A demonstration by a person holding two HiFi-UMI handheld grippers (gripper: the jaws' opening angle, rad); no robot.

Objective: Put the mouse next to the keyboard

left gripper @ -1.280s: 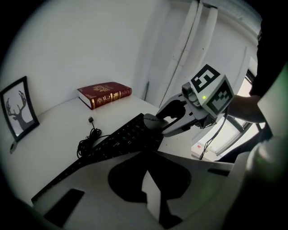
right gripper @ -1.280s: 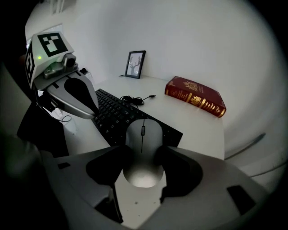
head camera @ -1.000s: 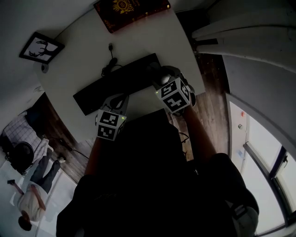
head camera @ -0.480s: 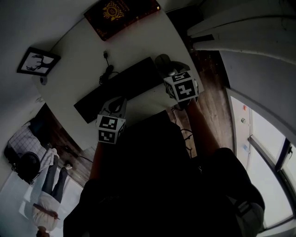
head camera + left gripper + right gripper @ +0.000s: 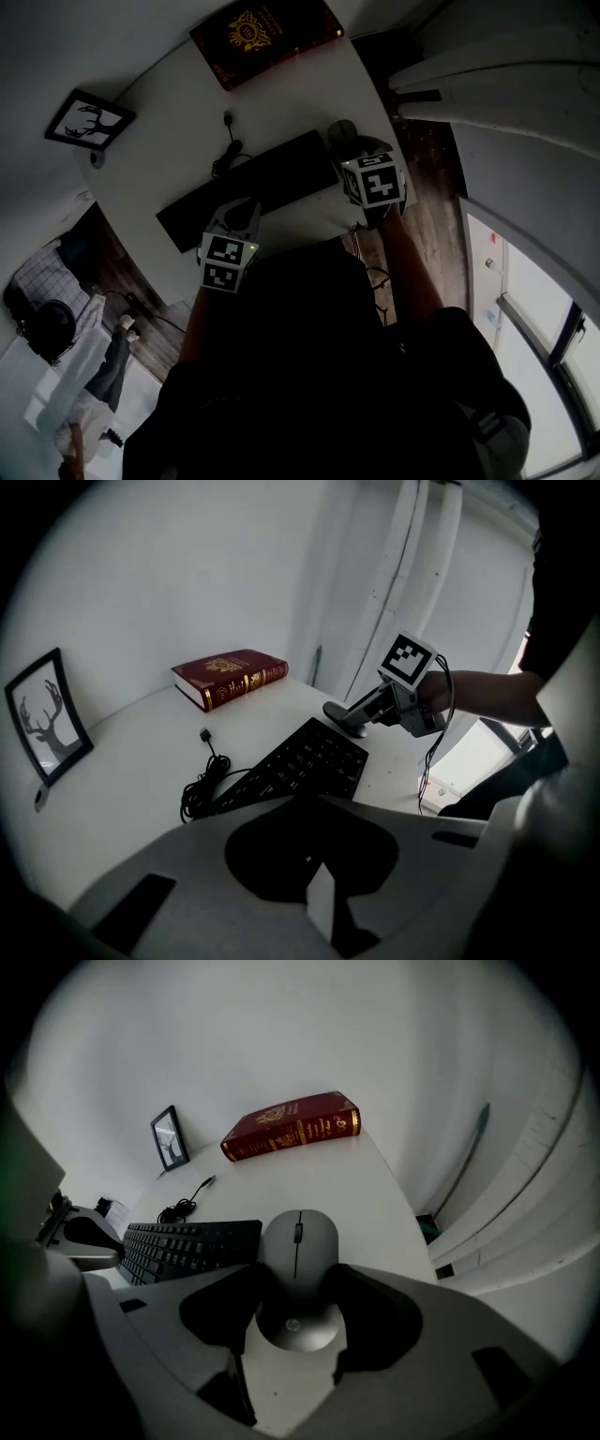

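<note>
Right gripper (image 5: 296, 1321): jaws closed on the grey mouse (image 5: 298, 1246), one pad against each flank. The mouse sits just beside the right-hand end of the black keyboard (image 5: 192, 1246). It appears to rest on the white table (image 5: 366, 1185), though contact underneath is hard to confirm. Left gripper (image 5: 309, 855): jaws together, nothing between them, held in front of the keyboard on the person's side. A red book (image 5: 292, 1125) lies at the table's far edge.

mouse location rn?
Right gripper view: the mouse sits on the white desk between the right claw's jaws, just right of the keyboard.
</note>
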